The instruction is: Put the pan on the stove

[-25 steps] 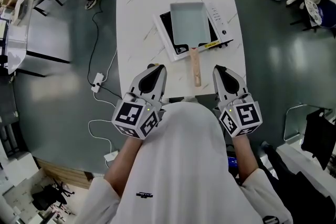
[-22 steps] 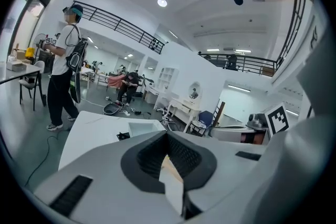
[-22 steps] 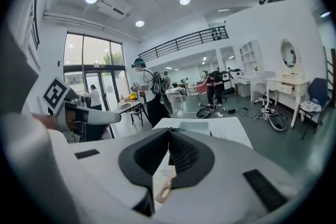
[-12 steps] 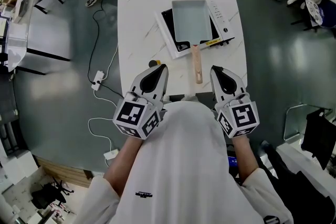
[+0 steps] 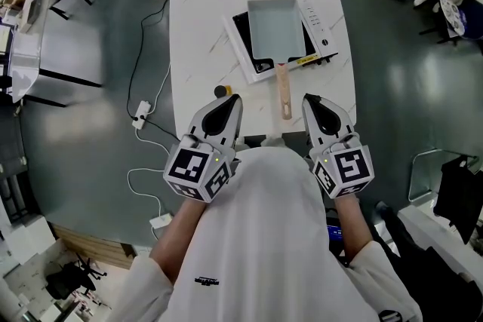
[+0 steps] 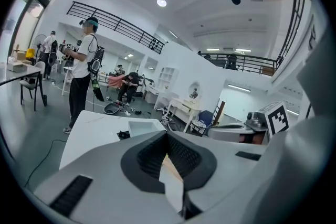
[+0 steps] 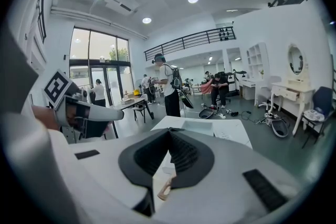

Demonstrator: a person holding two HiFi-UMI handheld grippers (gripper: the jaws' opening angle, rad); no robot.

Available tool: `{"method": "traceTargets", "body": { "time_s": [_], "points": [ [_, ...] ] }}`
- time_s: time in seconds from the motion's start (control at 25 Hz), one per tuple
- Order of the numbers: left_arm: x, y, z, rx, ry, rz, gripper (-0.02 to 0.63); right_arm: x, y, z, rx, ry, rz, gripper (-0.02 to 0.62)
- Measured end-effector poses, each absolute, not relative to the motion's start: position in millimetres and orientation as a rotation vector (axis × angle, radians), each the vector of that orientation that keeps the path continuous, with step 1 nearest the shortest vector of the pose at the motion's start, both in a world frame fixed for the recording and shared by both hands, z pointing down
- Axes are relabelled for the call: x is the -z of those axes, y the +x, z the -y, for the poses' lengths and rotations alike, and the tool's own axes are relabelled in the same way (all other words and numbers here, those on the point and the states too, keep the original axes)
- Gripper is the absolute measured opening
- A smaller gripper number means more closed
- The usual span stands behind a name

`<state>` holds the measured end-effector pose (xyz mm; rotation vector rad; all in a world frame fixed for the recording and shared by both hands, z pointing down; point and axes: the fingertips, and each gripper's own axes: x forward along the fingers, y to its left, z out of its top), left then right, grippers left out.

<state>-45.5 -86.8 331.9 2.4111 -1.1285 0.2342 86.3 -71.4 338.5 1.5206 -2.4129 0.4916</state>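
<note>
The left gripper (image 5: pixel 229 99) and right gripper (image 5: pixel 312 101) are both closed on nothing, and the pan (image 5: pixel 275 28) seems seated on the stove (image 5: pixel 315 22), so only nudge its handle (image 5: pixel 282 96) if crooked.

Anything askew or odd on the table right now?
Minor only. The white-framed black stove lies turned at an angle to the white marble table's edges. The pale rectangular pan with a wooden handle sits on it; nothing spilled. A small dark round object lies loose towards the table's near edge.
</note>
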Motion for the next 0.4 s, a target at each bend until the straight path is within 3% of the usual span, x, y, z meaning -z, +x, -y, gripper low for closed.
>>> {"method": "traceTargets", "body": {
  "time_s": [0.4],
  "points": [
    [-337.2, -42.6, 86.0, -0.238, 2.409, 1.117, 0.000, -342.2, 88.1, 72.5, -0.492, 1.525, 2.408, 0.003]
  ]
}}
